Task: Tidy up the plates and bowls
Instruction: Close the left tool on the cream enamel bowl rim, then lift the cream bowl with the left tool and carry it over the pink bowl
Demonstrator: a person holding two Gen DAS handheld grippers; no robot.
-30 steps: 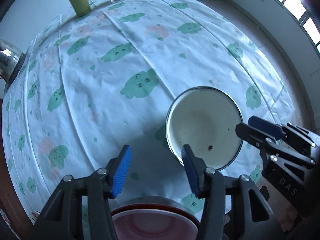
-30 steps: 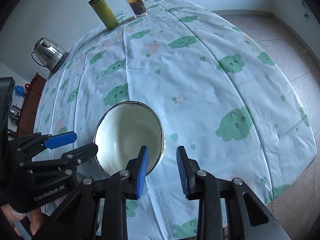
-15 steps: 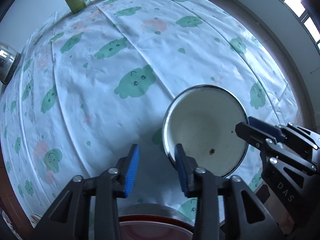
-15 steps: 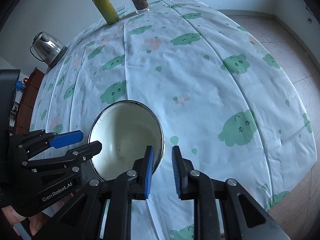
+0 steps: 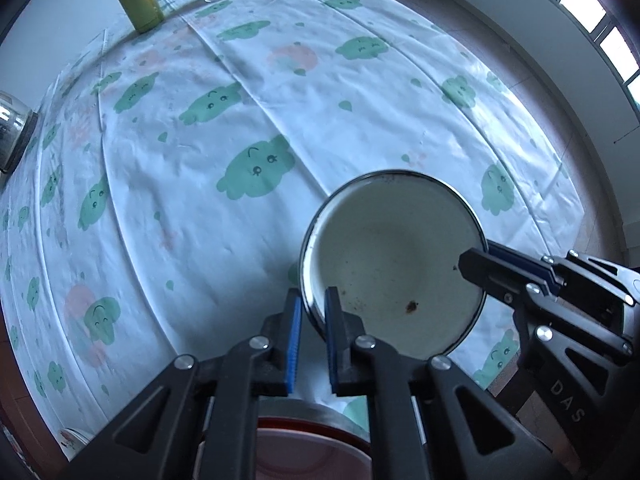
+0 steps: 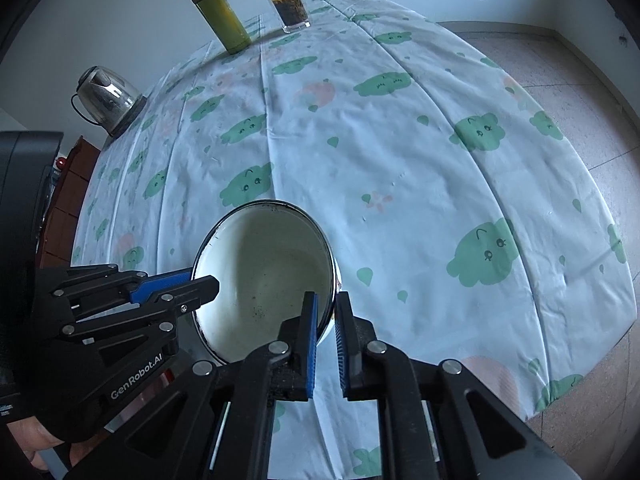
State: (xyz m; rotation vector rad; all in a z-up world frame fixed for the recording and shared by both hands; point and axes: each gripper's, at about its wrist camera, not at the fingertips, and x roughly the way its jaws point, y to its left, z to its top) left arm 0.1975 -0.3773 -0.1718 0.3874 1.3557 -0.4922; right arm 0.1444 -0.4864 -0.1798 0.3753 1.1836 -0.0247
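White enamel bowl sits mouth-up near the surface's front edge. Left gripper, pointing straight down, pinches the bowl's left rim; right gripper, angled steeply down, clamps the opposite rim, fingers narrow.

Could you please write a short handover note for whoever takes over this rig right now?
Left tongs: shut on the near-left rim of the white enamel bowl.
Right tongs: shut on the opposite rim of the same bowl.
The bowl stands on the tablecloth; its inside is speckled.
A red bowl, nested in a metal one, lies below the left tongs at the table edge.
Done: both grips taken.
Left: probably lift the bowl and stack it with the others.
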